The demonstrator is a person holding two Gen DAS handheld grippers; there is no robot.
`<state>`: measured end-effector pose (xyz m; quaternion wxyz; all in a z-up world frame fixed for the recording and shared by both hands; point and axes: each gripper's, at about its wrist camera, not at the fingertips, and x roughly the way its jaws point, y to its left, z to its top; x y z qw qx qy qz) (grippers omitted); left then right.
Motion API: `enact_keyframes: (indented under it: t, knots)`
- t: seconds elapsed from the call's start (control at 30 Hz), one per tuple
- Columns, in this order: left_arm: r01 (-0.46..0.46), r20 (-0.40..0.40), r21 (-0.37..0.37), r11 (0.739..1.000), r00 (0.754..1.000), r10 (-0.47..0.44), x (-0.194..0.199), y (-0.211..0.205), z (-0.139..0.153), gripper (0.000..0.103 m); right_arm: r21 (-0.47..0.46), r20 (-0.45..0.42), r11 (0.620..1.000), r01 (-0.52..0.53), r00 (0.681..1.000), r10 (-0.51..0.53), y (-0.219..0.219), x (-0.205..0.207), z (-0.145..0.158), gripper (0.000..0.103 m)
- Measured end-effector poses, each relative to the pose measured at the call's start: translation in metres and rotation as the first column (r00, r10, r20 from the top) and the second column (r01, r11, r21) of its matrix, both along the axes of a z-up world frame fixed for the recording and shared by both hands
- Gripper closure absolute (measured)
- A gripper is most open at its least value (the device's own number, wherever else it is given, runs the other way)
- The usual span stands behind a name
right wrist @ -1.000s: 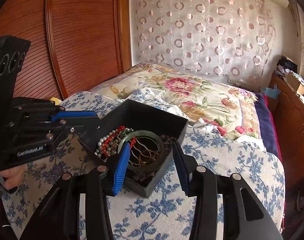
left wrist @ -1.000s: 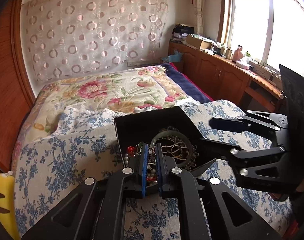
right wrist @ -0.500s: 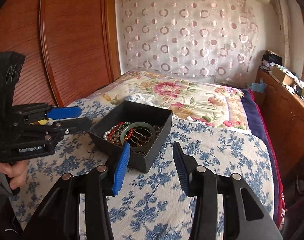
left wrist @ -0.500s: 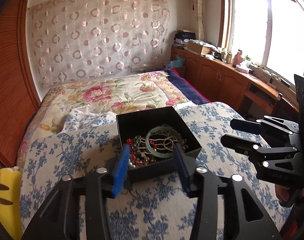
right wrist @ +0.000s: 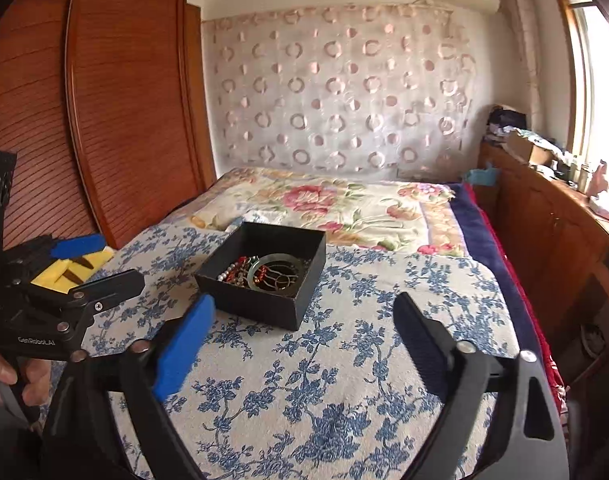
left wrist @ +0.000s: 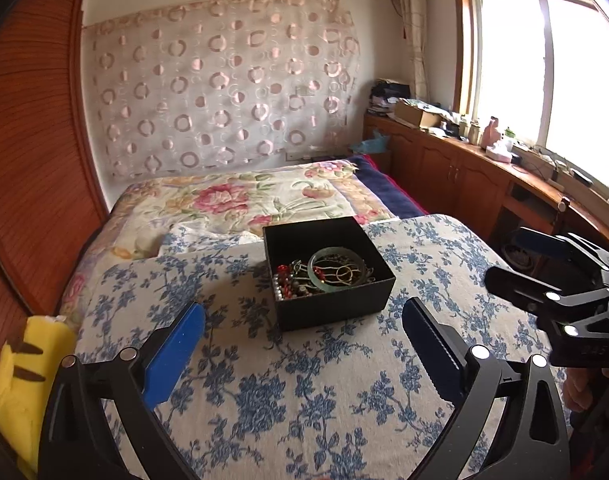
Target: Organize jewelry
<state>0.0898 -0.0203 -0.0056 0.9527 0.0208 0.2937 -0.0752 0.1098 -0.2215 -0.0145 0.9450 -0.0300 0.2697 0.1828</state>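
Note:
A black open box (left wrist: 336, 306) stands on the blue-flowered cloth (left wrist: 264, 392); it also shows in the right wrist view (right wrist: 264, 304). Inside lie a green bangle (left wrist: 336, 270), red and white beads (left wrist: 284, 280) and thin chains, seen too in the right wrist view around the bangle (right wrist: 278, 266). My left gripper (left wrist: 304, 340) is open and empty, well back from the box. My right gripper (right wrist: 304, 340) is open and empty, also back from the box. Each gripper shows at the edge of the other's view, the right (left wrist: 516, 256) and the left (right wrist: 100, 264).
The cloth covers a raised surface in front of a bed with a floral quilt (left wrist: 240, 200). A yellow plush toy (left wrist: 20, 380) lies at the left edge. Wooden cabinets (left wrist: 464, 176) with clutter run under the window on the right. A wooden wardrobe (right wrist: 124, 120) stands left.
My left gripper was closed inside the box among the jewelry; it has opened and pulled back empty. My right gripper has also pulled back and opened wider. The box stays put.

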Motion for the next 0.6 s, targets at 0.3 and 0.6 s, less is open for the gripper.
enact_keyframes:
  t: [0.3, 0.6]
  knots:
    - [-0.057, 0.015, 0.001, 0.998, 0.998, 0.057, -0.036, 0.007, 0.007, 0.008, 0.039, 0.039, 0.995, 0.091, 0.995, -0.092, -0.016, -0.036, 0.009, 0.002]
    - [-0.086, 0.024, 0.001, 0.996, 0.996, 0.085, -0.061, 0.011, 0.01, 0.008, 0.051, 0.072, 0.993, 0.104, 0.992, -0.107, -0.017, -0.059, 0.011, 0.002]
